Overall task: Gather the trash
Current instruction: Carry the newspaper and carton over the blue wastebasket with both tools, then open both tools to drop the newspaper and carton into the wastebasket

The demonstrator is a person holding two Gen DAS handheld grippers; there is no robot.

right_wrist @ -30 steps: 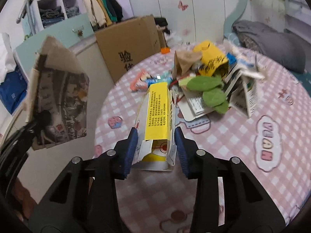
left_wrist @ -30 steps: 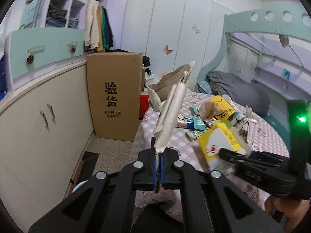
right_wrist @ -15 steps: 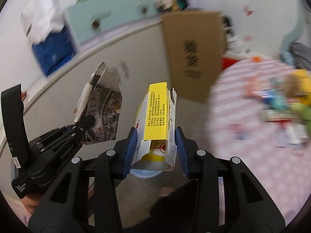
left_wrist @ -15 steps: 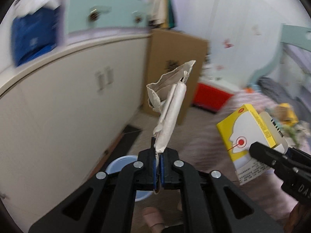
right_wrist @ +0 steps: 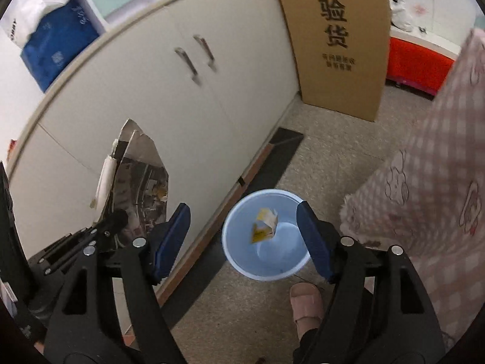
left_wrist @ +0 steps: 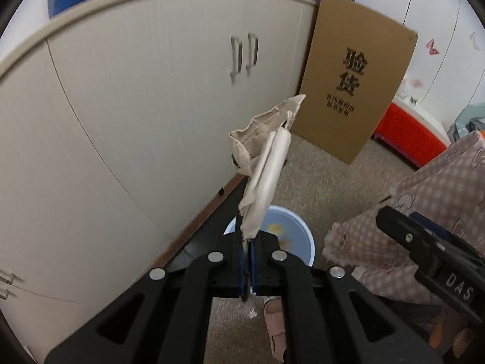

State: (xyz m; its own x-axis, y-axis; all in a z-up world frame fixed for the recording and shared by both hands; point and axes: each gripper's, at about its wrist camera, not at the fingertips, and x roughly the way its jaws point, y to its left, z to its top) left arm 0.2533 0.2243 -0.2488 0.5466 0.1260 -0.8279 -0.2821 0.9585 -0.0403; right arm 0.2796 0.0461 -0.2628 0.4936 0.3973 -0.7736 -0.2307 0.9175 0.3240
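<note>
My left gripper is shut on a folded newspaper that stands up from its pads, above a light blue bin on the floor. In the right wrist view the same newspaper shows at the left, held by the left gripper. My right gripper hangs over the blue bin with its jaws opening and nothing between them. The yellow and white carton is inside the bin, below the right gripper. The right gripper's fingers appear at the right of the left wrist view.
White cabinet doors run along the left. A tall cardboard box leans against them, with a red box behind. The pink checked tablecloth hangs at the right. A person's slippered foot stands beside the bin.
Both grippers swung from the table down toward the floor bin. The right gripper opened and the yellow carton dropped from it into the bin. The left gripper kept hold of the newspaper.
</note>
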